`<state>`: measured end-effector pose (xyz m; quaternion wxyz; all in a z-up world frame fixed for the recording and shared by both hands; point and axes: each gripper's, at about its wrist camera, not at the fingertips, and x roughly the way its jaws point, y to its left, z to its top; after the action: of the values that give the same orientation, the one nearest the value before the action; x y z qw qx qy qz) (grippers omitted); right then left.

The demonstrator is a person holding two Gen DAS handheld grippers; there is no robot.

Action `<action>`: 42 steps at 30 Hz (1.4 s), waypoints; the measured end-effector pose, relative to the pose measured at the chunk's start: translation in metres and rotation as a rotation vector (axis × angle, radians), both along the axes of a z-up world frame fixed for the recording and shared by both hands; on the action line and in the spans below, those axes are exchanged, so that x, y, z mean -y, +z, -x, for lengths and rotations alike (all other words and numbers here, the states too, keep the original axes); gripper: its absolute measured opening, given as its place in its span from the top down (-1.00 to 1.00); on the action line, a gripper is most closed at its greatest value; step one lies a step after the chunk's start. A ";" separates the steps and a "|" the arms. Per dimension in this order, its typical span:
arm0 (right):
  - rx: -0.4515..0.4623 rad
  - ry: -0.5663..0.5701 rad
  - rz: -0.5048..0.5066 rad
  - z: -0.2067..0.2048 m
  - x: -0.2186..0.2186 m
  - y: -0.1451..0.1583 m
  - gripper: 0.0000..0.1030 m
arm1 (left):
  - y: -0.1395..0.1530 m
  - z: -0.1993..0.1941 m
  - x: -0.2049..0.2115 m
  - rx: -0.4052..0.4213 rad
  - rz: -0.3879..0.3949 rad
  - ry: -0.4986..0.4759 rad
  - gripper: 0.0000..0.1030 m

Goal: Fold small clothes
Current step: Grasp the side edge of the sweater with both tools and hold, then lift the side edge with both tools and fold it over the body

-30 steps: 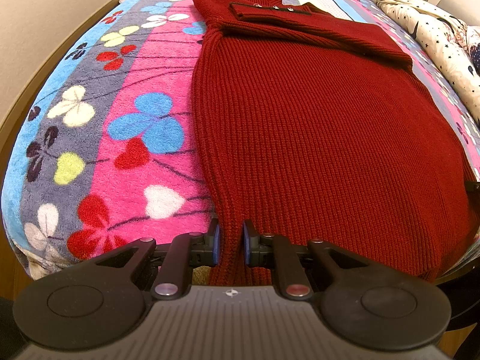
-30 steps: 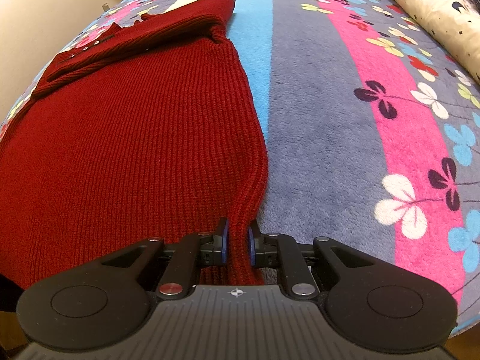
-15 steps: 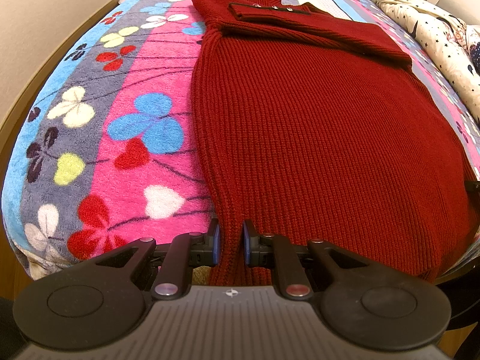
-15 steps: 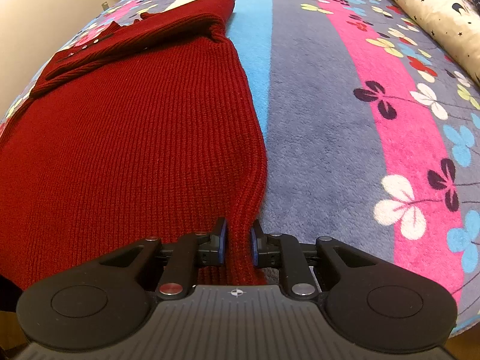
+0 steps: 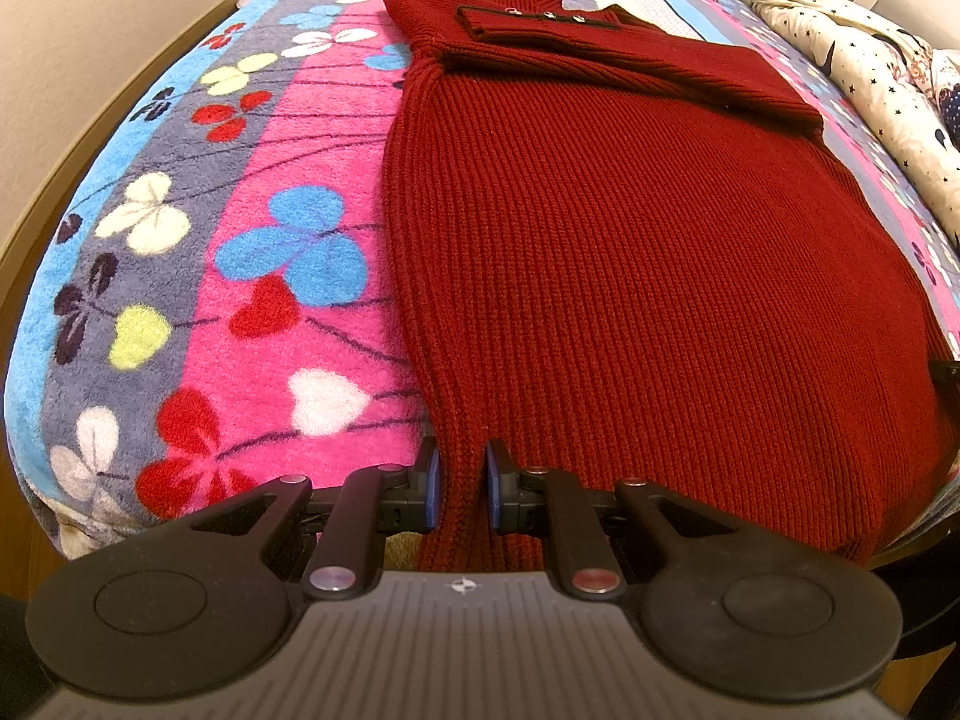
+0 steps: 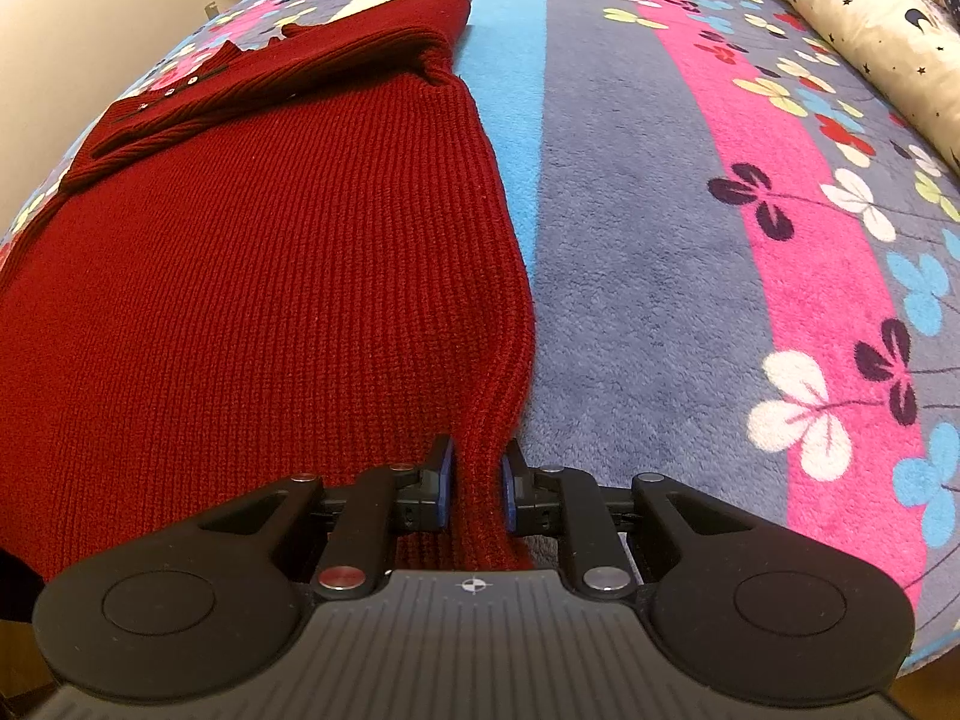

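Observation:
A dark red ribbed knit sweater (image 5: 630, 252) lies flat on the bed, its sleeves folded across the top near the collar. My left gripper (image 5: 462, 486) is shut on the sweater's near left hem corner, the knit pinched between the blue pads. In the right wrist view the same sweater (image 6: 270, 276) fills the left half. My right gripper (image 6: 477, 483) is shut on its near right hem corner, where the edge bunches into a narrow fold. The hem under both grippers is hidden by the gripper bodies.
A fleece blanket (image 5: 198, 252) with pink, blue and grey stripes and flower prints covers the bed (image 6: 690, 240). A cream quilt (image 6: 858, 18) with star prints lies bunched at the far right. A wall and wooden bed frame (image 5: 78, 138) run along the left.

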<state>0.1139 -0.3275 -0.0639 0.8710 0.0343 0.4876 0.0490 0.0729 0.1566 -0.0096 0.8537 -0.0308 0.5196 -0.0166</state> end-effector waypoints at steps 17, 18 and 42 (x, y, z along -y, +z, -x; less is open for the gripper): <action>-0.001 0.020 0.005 0.006 0.000 0.001 0.78 | 0.005 0.010 0.003 0.025 -0.013 -0.027 0.78; 0.012 0.028 0.001 0.007 -0.001 0.003 0.79 | 0.008 0.011 0.004 0.038 -0.012 -0.034 0.79; 0.541 -0.053 -0.700 0.143 0.110 0.145 0.83 | 0.189 0.091 -0.067 0.394 0.433 -0.063 0.83</action>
<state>-0.0291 -0.4375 0.0814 0.9042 0.3255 0.1954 0.1958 -0.0180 0.2232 0.1798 0.9107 -0.1923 0.3292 -0.1593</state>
